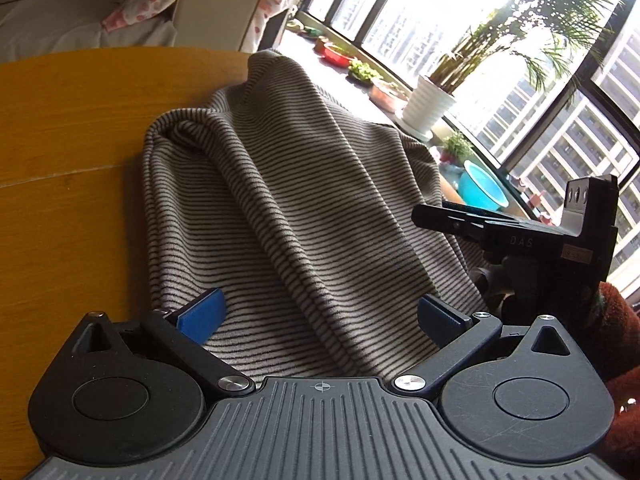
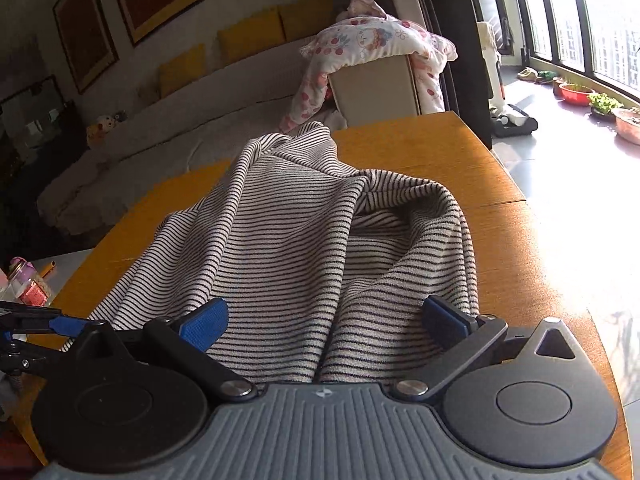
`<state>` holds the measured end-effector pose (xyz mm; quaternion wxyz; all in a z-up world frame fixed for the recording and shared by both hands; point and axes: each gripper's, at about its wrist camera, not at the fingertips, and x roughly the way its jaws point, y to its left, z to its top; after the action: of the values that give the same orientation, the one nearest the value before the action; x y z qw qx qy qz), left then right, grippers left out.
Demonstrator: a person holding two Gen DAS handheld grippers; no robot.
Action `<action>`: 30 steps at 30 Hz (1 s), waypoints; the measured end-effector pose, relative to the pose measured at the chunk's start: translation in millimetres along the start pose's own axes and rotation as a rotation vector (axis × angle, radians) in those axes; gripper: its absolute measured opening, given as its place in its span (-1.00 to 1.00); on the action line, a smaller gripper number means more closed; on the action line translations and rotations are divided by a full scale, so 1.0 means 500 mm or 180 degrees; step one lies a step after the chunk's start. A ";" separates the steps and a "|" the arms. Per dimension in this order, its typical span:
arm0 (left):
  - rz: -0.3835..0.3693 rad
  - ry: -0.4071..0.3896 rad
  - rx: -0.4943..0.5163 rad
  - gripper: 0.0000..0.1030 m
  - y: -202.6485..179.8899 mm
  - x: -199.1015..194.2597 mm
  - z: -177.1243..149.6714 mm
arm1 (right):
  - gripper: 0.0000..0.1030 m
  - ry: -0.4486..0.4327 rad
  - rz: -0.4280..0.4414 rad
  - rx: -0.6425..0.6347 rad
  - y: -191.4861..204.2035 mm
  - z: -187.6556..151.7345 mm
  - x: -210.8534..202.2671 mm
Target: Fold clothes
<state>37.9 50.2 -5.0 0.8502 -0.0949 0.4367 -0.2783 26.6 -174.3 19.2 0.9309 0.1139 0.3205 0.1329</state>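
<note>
A beige garment with thin dark stripes (image 1: 280,208) lies bunched in long folds on the wooden table (image 1: 72,152). My left gripper (image 1: 320,316) is open, its blue pads (image 1: 202,314) spread wide on either side of a ridge of the cloth. My right gripper (image 2: 324,320) is open too, blue pads (image 2: 204,324) apart over the near edge of the same garment (image 2: 300,240). The right gripper's body also shows in the left wrist view (image 1: 520,232), at the right above the cloth. The left gripper's blue-tipped fingers (image 2: 68,324) show at the left of the right wrist view.
The table's right edge (image 2: 560,280) drops to a sunlit floor. A sofa with a floral quilt (image 2: 380,44) stands beyond the table. Potted plants (image 1: 432,100) and bowls line the window sill. A small jar (image 2: 30,284) sits on a side surface at the left.
</note>
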 end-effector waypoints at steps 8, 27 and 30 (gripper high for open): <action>-0.0308 -0.0255 -0.0387 1.00 0.033 0.041 0.060 | 1.00 -0.0172 0.0064 0.0139 -0.011 -0.028 -0.029; 0.0256 -0.1599 -0.1318 -0.69 0.262 -0.111 0.255 | 1.00 -0.0078 -0.0150 -0.0022 0.021 -0.028 -0.021; 0.0440 -0.1179 -0.1514 -0.48 0.330 -0.071 0.213 | 1.00 -0.0009 -0.0169 -0.0084 0.031 -0.024 -0.014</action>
<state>170.4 197.7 16.5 0.8862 -0.3104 0.3326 -0.0878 11.1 -160.5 18.7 0.9360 0.0932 0.3203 0.1121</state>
